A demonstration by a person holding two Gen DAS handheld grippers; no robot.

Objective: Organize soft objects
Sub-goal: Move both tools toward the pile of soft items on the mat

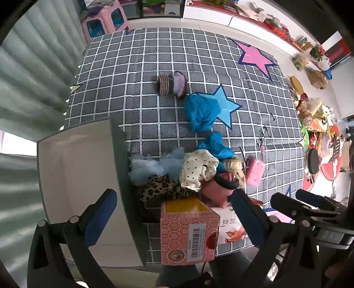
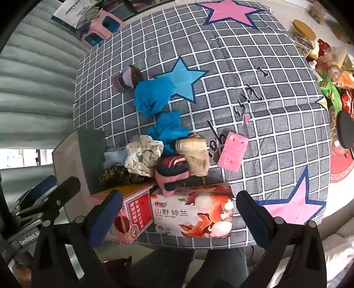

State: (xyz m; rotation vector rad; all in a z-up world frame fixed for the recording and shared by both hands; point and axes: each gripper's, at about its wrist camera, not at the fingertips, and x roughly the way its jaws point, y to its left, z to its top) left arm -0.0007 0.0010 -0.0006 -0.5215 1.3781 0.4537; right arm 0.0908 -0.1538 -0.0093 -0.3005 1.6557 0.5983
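A pile of soft things lies on the checked blanket [image 1: 137, 66]: a polka-dot scrunchie [image 1: 199, 169] [image 2: 142, 155], a leopard scrunchie [image 1: 159, 186] [image 2: 120, 175], light blue tulle [image 1: 152, 165], blue cloths [image 1: 202, 110] [image 2: 152, 96], a beige sock [image 2: 194, 155], a red-and-navy striped sock [image 2: 172, 171], a pink pouch [image 1: 254, 169] [image 2: 232, 152]. A knitted purple-brown item [image 1: 171, 85] [image 2: 127, 79] lies farther off. My left gripper [image 1: 174, 217] is open above a pink patterned box [image 1: 188, 230]. My right gripper [image 2: 179, 218] is open above a tissue box [image 2: 194, 211].
An open white storage box [image 1: 77, 177] stands left of the pile. A pink stool [image 1: 102, 20] stands at the far corner. Jars, snack packets and a red mat [image 2: 340, 168] crowd the right side. The blanket's near edge runs just past the two boxes.
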